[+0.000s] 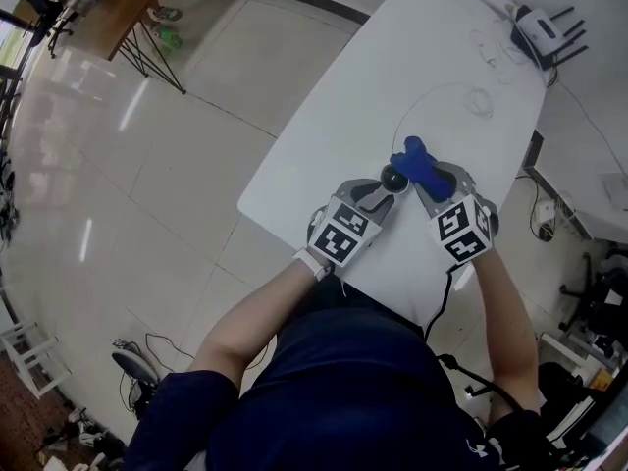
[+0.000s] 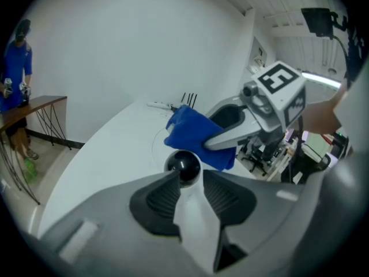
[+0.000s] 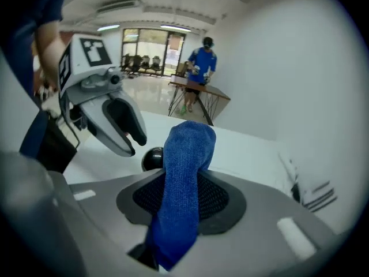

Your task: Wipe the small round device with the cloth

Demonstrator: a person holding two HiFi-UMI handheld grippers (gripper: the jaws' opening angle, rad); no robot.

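Saw the left gripper (image 2: 187,176) closed on the small round device (image 2: 183,165), a glossy black ball pinched at the very tips of the jaws. Saw the right gripper (image 3: 184,178) clamped on the cloth (image 3: 187,154), a blue folded strip running up between the ribbed pads, standing out past the tips and trailing down behind them. Found both grippers side by side over the near end of the white table (image 1: 392,67), left one on the left, jaws pointing to the far side and angled toward each other. Placed the device between the two tools, with the free end of the cloth just to its right and slightly farther off. Could not tell whether cloth and device were touching. Noted a thin cable (image 1: 422,101) looping across the middle of the table. Noted a white router (image 1: 545,29) with dark antennas at the far right end. Made out a person (image 3: 200,62) in blue standing at a wooden table (image 3: 199,91), well apart across the tiled floor (image 1: 147,165).
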